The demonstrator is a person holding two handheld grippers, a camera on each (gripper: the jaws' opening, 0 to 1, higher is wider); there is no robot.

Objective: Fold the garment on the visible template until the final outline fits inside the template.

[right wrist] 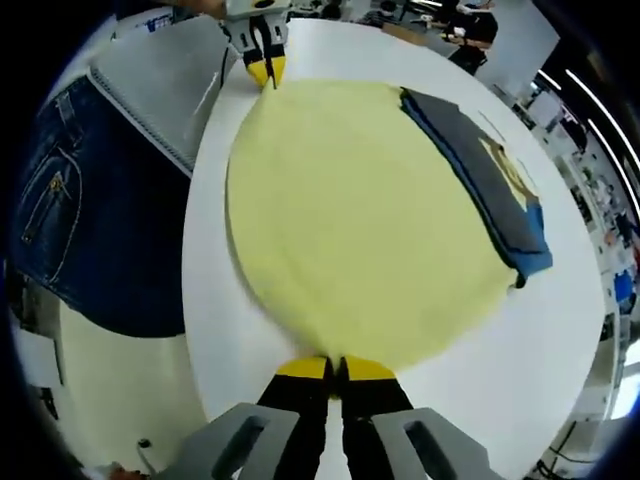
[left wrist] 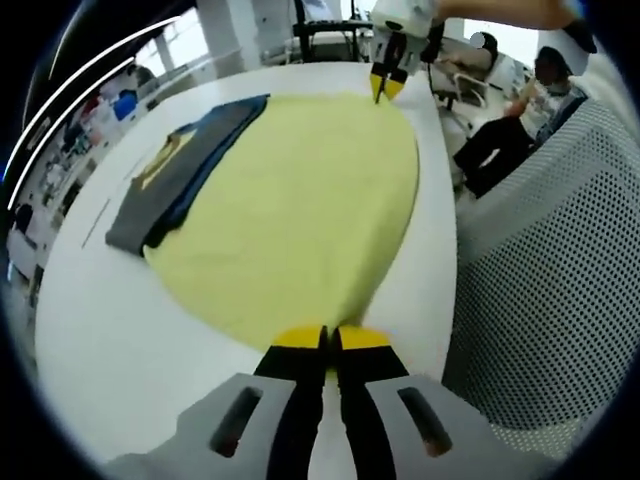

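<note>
A pale yellow garment (left wrist: 300, 210) (right wrist: 360, 220) lies spread flat on the white table (left wrist: 110, 340) (right wrist: 560, 350). A folded dark blue and grey garment (left wrist: 185, 170) (right wrist: 490, 180) with a yellow print lies along one side, partly over the yellow cloth. My left gripper (left wrist: 325, 338) (right wrist: 265, 68) is shut on the yellow garment's near edge in the left gripper view. My right gripper (right wrist: 335, 368) (left wrist: 387, 85) is shut on the opposite edge. The two grippers face each other across the cloth. I see no template outline.
A grey mesh chair back (left wrist: 560, 260) (right wrist: 160, 85) stands close beside the table edge. The person's blue jeans (right wrist: 90, 200) show beside the table. Seated people (left wrist: 520, 100) and desks are beyond the far end.
</note>
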